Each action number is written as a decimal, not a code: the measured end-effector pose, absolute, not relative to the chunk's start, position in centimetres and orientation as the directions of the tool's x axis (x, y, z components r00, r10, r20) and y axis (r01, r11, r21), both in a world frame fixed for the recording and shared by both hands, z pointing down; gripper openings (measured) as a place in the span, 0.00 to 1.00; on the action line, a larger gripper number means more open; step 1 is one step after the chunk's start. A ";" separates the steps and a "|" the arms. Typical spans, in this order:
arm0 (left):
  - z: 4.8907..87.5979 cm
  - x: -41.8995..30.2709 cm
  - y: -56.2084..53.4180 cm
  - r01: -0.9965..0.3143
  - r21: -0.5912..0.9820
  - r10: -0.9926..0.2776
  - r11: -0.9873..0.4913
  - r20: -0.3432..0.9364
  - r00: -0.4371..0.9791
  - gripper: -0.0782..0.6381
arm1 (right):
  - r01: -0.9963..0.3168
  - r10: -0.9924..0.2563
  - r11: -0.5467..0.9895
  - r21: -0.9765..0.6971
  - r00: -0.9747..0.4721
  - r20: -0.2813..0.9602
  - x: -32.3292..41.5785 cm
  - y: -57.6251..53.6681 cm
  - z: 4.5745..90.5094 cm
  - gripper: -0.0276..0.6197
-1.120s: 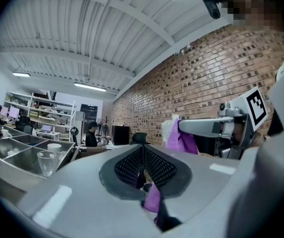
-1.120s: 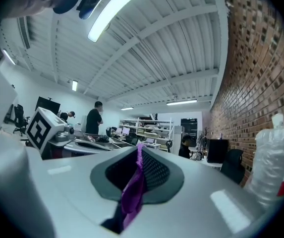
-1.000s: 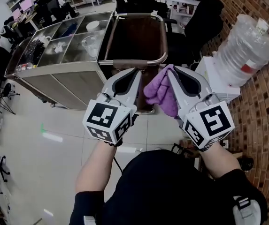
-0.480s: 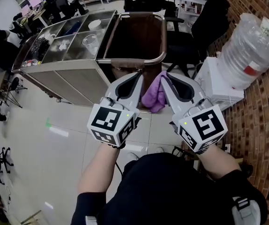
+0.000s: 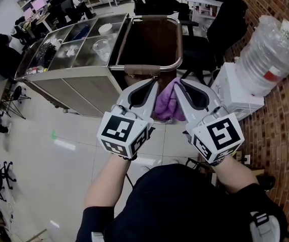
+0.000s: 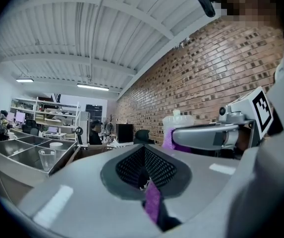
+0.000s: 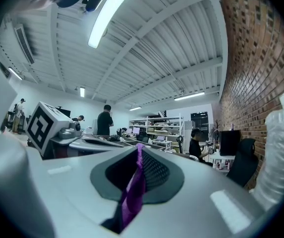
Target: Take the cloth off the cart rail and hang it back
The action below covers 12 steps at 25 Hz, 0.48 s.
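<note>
The purple cloth [image 5: 167,103] hangs bunched between my two grippers, just in front of the cart's curved metal rail [image 5: 155,67]. My left gripper [image 5: 148,86] is shut on one edge of it; a purple strip [image 6: 152,202] shows pinched between its jaws. My right gripper [image 5: 182,86] is shut on the other edge, and the cloth [image 7: 133,189] runs up between its pads. Both grippers point roughly level toward the cart, side by side and close together. The cloth is off the rail and touches nothing else that I can see.
The cart [image 5: 78,82] has steel trays holding a clear cup [image 5: 100,47] and small items, plus a dark brown bin [image 5: 152,39] behind the rail. A large water bottle [image 5: 270,54] on a white dispenser stands at the right by the brick wall. A black chair [image 5: 210,29] sits beyond.
My left gripper has drawn right, closer to the right one. The cloth, earlier spread beside the right gripper, now hangs narrower between the two.
</note>
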State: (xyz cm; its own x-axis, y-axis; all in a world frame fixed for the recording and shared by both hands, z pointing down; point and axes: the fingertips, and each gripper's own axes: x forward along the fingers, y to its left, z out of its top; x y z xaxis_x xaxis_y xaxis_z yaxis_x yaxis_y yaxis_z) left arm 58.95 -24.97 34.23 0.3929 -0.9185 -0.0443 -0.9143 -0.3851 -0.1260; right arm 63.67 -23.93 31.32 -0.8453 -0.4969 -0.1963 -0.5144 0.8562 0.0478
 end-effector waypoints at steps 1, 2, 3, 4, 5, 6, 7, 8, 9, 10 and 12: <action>34.1 58.8 -24.9 -0.913 -0.124 -0.917 -0.389 -0.047 0.397 0.11 | -0.517 -0.499 0.855 0.049 -0.844 -0.197 63.5 -23.8 31.2 0.08; 34.0 58.7 -24.8 -0.911 -0.122 -0.915 -0.394 -0.046 0.401 0.11 | -0.519 -0.501 0.853 0.051 -0.843 -0.198 63.4 -23.8 31.1 0.08; 34.0 58.7 -24.8 -0.910 -0.122 -0.914 -0.397 -0.042 0.405 0.11 | -0.520 -0.502 0.852 0.052 -0.842 -0.199 63.3 -23.7 31.1 0.08; 34.1 58.6 -24.7 -0.908 -0.124 -0.913 -0.400 -0.038 0.407 0.11 | -0.521 -0.502 0.852 0.053 -0.841 -0.201 63.2 -23.6 31.0 0.08; 34.1 58.5 -24.7 -0.907 -0.125 -0.912 -0.401 -0.034 0.408 0.11 | -0.521 -0.501 0.852 0.054 -0.841 -0.203 63.1 -23.5 30.9 0.08; 34.1 58.4 -24.7 -0.907 -0.126 -0.912 -0.401 -0.032 0.408 0.11 | -0.520 -0.500 0.852 0.056 -0.842 -0.205 63.0 -23.4 30.8 0.08; 34.1 58.3 -24.7 -0.908 -0.126 -0.913 -0.400 -0.031 0.407 0.11 | -0.520 -0.499 0.852 0.058 -0.842 -0.205 62.9 -23.3 30.8 0.08; 34.1 58.2 -24.7 -0.908 -0.125 -0.913 -0.399 -0.031 0.406 0.11 | -0.521 -0.500 0.852 0.059 -0.842 -0.203 62.8 -23.3 30.8 0.08; 34.1 58.0 -24.7 -0.909 -0.122 -0.914 -0.398 -0.031 0.404 0.11 | -0.521 -0.501 0.852 0.061 -0.842 -0.201 62.6 -23.3 30.8 0.08; 34.1 57.9 -24.7 -0.911 -0.120 -0.915 -0.396 -0.032 0.402 0.11 | -0.520 -0.499 0.852 0.063 -0.843 -0.200 62.5 -23.3 30.7 0.08; 34.1 57.7 -24.7 -0.914 -0.117 -0.918 -0.389 -0.037 0.395 0.11 | -0.513 -0.492 0.855 0.068 -0.847 -0.201 62.3 -23.3 30.6 0.08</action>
State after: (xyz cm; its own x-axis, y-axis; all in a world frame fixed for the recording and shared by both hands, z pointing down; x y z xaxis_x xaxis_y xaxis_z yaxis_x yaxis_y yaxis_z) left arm 57.66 -24.71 34.07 0.3950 -0.9180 -0.0369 -0.9139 -0.3885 -0.1173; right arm 62.31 -23.29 30.61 -0.8470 -0.4922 -0.2008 -0.5133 0.8555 0.0682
